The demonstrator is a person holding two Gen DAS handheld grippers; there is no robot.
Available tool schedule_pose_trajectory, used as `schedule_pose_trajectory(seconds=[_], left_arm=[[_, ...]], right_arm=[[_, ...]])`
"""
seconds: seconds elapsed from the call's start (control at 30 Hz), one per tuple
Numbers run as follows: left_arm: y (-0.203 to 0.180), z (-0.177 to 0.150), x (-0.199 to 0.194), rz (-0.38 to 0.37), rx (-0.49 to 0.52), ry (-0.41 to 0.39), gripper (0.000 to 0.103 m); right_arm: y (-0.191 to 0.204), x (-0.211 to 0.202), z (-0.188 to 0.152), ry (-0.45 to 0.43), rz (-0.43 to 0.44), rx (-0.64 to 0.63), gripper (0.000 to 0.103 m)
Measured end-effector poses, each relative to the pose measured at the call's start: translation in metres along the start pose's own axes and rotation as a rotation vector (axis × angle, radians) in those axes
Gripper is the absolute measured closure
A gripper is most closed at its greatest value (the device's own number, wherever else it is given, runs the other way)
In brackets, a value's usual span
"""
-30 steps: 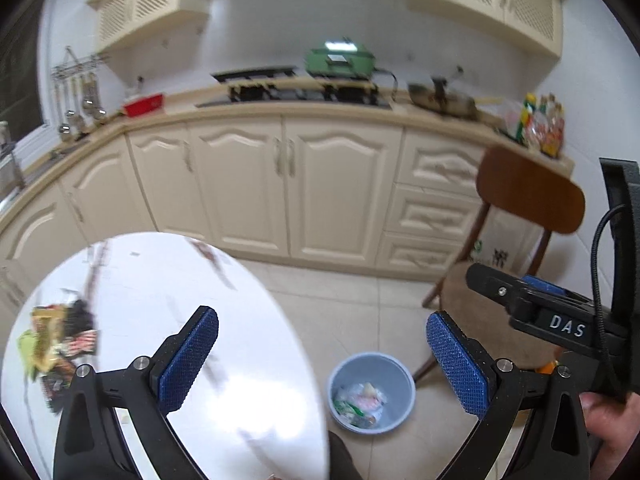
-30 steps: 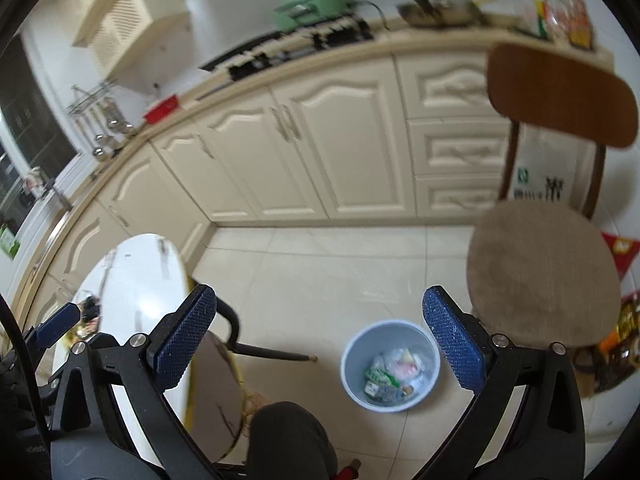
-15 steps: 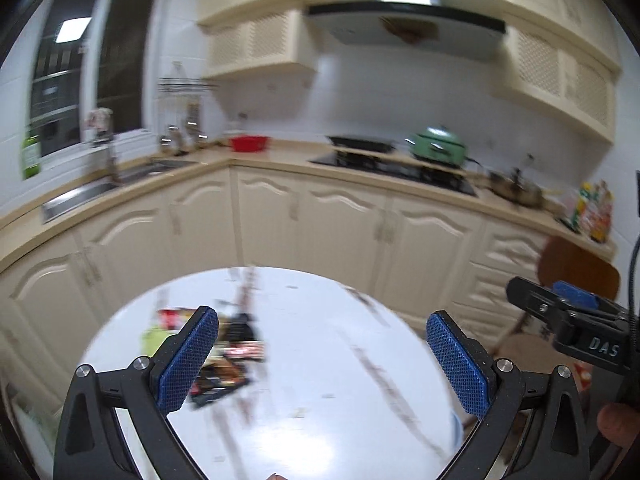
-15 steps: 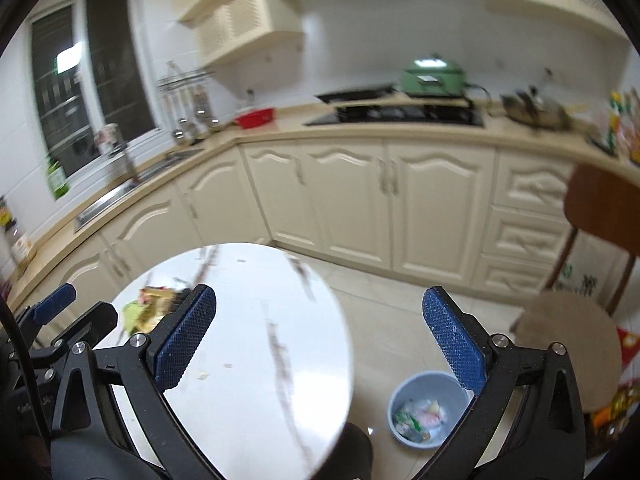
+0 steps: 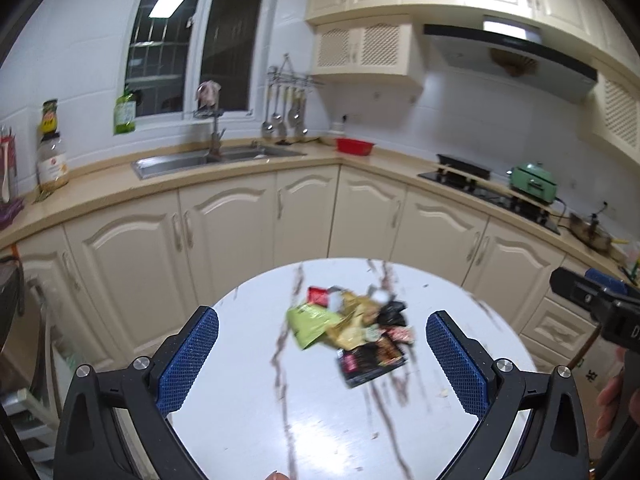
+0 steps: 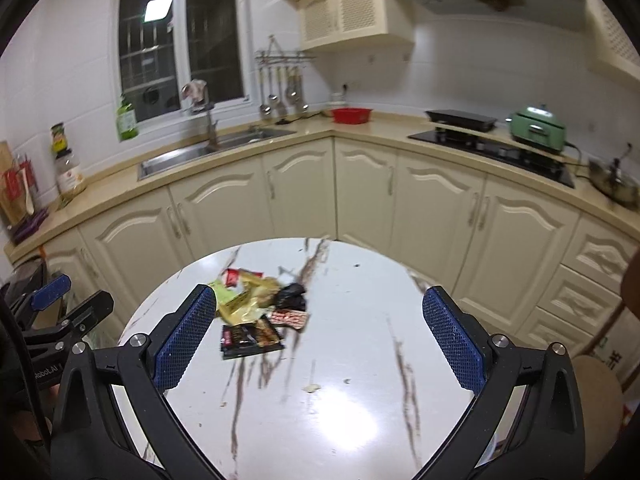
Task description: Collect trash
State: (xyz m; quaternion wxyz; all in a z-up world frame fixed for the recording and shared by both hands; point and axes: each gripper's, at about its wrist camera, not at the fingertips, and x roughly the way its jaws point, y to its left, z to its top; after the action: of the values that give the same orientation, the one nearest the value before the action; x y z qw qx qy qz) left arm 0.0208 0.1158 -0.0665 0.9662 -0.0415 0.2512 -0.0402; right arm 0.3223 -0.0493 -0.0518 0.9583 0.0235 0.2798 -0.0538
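Note:
A pile of wrappers [image 5: 352,332] lies on the round white marble table [image 5: 320,432]: a green packet, gold wrappers, a black crumpled bag and a dark snack pack. It also shows in the right wrist view [image 6: 258,312]. My left gripper [image 5: 322,360] is open and empty, above the table, with the pile between and beyond its fingers. My right gripper [image 6: 318,338] is open and empty, with the pile just past its left finger. The right gripper's body shows at the right edge of the left wrist view. The trash bin is out of view.
Cream kitchen cabinets [image 5: 304,216] curve behind the table, with a sink [image 5: 192,160], a red bowl [image 6: 352,115], a hob and a green cooker [image 6: 538,124]. A chair seat [image 6: 596,384] is at the right. Small crumbs [image 6: 312,388] lie on the table.
Both grippers have swung up and left, away from the floor bin and chair, to face the table. The pile has come to the middle of both views. Both stay open.

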Motion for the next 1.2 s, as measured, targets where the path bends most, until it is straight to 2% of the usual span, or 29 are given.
schedule_pose_trajectory(seconds=[0.2, 0.3, 0.5, 0.53, 0.73, 1.0, 1.1, 1.17, 1.2], left_arm=[[0.006, -0.012, 0.014, 0.015, -0.014, 0.054, 0.001], [0.001, -0.006, 0.029, 0.02, -0.022, 0.076, 0.001], [0.006, 0.018, 0.073, 0.042, -0.023, 0.129, 0.001], [0.016, 0.031, 0.094, 0.043, -0.022, 0.14, 0.001], [0.038, 0.034, 0.137, 0.06, -0.031, 0.205, 0.001], [0.053, 0.033, 0.176, 0.066, -0.036, 0.253, 0.001], [0.056, 0.034, 0.193, 0.065, -0.039, 0.265, 0.001], [0.057, 0.034, 0.202, 0.063, -0.036, 0.271, 0.001], [0.057, 0.035, 0.205, 0.062, -0.034, 0.273, 0.001]], right_arm=[[0.018, 0.026, -0.005, 0.045, 0.021, -0.054, 0.0], [0.024, 0.05, -0.012, 0.096, 0.046, -0.079, 0.0], [0.031, 0.108, -0.034, 0.228, 0.074, -0.088, 0.0], [0.034, 0.121, -0.039, 0.255, 0.08, -0.09, 0.0], [0.055, 0.178, -0.069, 0.374, 0.107, -0.119, 0.0], [0.073, 0.229, -0.09, 0.48, 0.136, -0.126, 0.0], [0.079, 0.234, -0.094, 0.474, 0.144, -0.142, 0.0], [0.081, 0.235, -0.094, 0.455, 0.126, -0.165, 0.01], [0.081, 0.234, -0.094, 0.453, 0.125, -0.17, 0.011]])
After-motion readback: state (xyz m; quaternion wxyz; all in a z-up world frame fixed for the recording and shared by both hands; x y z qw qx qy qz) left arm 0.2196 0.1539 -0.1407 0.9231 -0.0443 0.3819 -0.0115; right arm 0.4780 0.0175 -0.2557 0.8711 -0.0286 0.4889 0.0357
